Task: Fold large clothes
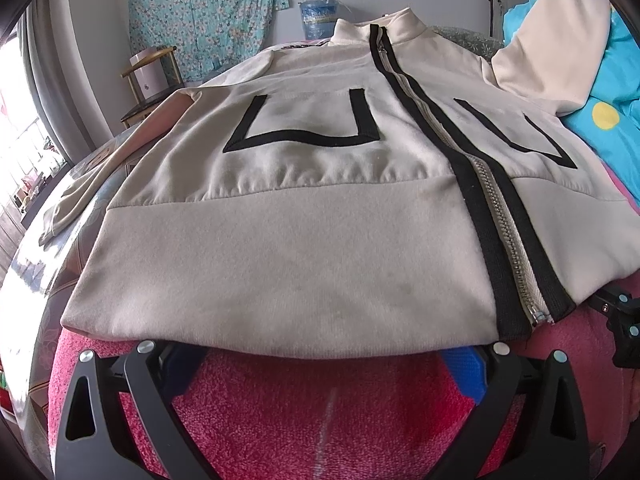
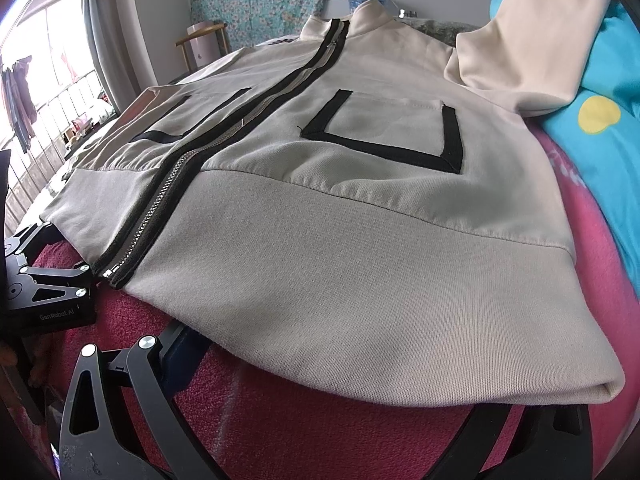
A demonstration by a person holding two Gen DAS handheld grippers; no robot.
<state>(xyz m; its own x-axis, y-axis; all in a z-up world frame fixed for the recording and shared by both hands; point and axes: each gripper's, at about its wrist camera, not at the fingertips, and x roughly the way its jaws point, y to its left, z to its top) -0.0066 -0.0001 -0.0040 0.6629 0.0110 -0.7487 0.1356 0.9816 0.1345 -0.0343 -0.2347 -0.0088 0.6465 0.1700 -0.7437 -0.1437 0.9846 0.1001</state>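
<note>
A cream zip-up jacket [image 1: 280, 248] with black-trimmed pockets and a black-edged zipper [image 1: 508, 240] lies face up, zipped, on a pink fleece blanket [image 1: 312, 412]. Its hem faces me. My left gripper [image 1: 324, 360] is open at the hem's left half, its fingers spread wide and their tips hidden under the hem edge. In the right wrist view the jacket [image 2: 360, 264] fills the frame; my right gripper [image 2: 348, 392] is open at the hem's right half, tips under the cloth. One sleeve [image 2: 532, 48] drapes up over blue bedding.
Blue bedding with yellow spots [image 1: 612, 112] lies to the right. A wooden chair with a pink box [image 1: 150, 76], a water jug [image 1: 318, 16] and a floral cloth on the wall [image 1: 208, 12] stand behind. A window with curtains [image 2: 52, 92] is at the left.
</note>
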